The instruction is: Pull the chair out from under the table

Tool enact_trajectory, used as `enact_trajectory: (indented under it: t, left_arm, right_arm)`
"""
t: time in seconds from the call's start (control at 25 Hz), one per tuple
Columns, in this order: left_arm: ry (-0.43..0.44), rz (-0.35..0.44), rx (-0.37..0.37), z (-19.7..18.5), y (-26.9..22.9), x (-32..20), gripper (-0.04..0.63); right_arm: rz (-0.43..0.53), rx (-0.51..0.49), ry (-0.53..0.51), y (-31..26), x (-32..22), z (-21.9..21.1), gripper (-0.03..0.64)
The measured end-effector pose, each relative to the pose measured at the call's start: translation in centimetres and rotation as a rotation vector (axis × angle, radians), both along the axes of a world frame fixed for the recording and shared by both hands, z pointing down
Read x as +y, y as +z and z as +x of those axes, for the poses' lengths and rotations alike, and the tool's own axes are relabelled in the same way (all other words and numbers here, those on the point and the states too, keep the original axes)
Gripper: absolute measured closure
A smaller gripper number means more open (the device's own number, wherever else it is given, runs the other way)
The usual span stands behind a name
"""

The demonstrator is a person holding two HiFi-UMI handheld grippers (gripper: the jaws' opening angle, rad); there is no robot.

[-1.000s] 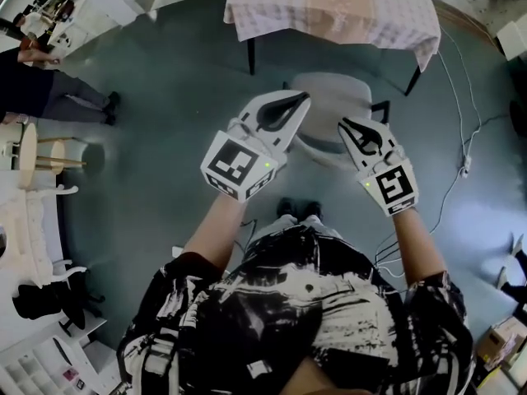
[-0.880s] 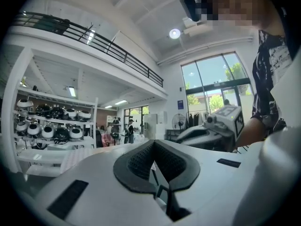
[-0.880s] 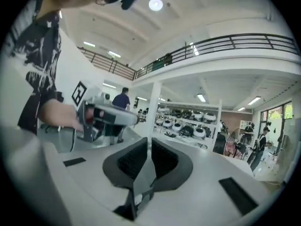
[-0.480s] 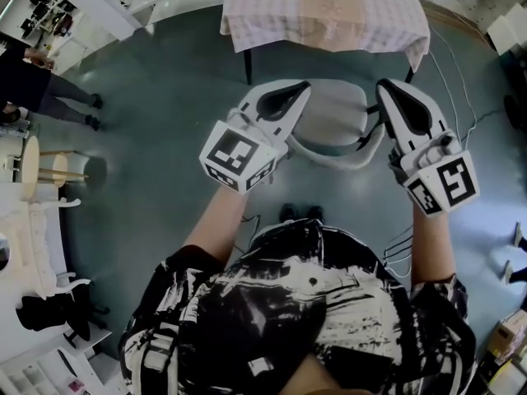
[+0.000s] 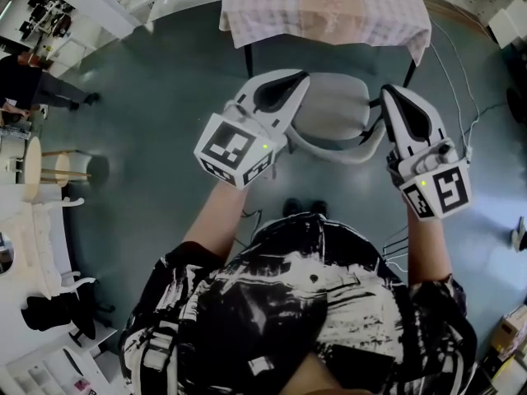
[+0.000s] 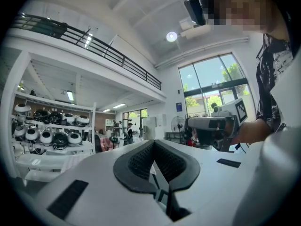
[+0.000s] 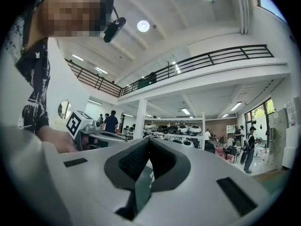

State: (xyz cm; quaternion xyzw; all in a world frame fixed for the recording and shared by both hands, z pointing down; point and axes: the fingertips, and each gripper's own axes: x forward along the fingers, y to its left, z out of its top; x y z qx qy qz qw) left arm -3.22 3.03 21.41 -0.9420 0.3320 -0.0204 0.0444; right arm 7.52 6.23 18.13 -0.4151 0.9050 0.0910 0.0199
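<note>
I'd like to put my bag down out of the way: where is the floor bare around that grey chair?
The broadest bare floor lies left of the grey chair, bordered by the cloth-covered table, the standing onlooker and the small round table. Right of the chair, cables trail over the floor, and the wearer's shoes crowd its near side.

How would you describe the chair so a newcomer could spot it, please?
Find the table with the pink checked cloth at the head view's top. Below its near edge stands the chair, the only pale grey seat with a curved backrest.
</note>
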Motion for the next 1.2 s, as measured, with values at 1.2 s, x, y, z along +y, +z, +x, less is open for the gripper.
enact_trajectory:
  t: [1.2]
  left_arm:
    - [0.001, -0.014, -0.014, 0.9, 0.9, -0.4, 0.594]
  right_arm:
    - [-0.019, 0.020, -0.003, 1.5, -0.9, 0.3, 0.617]
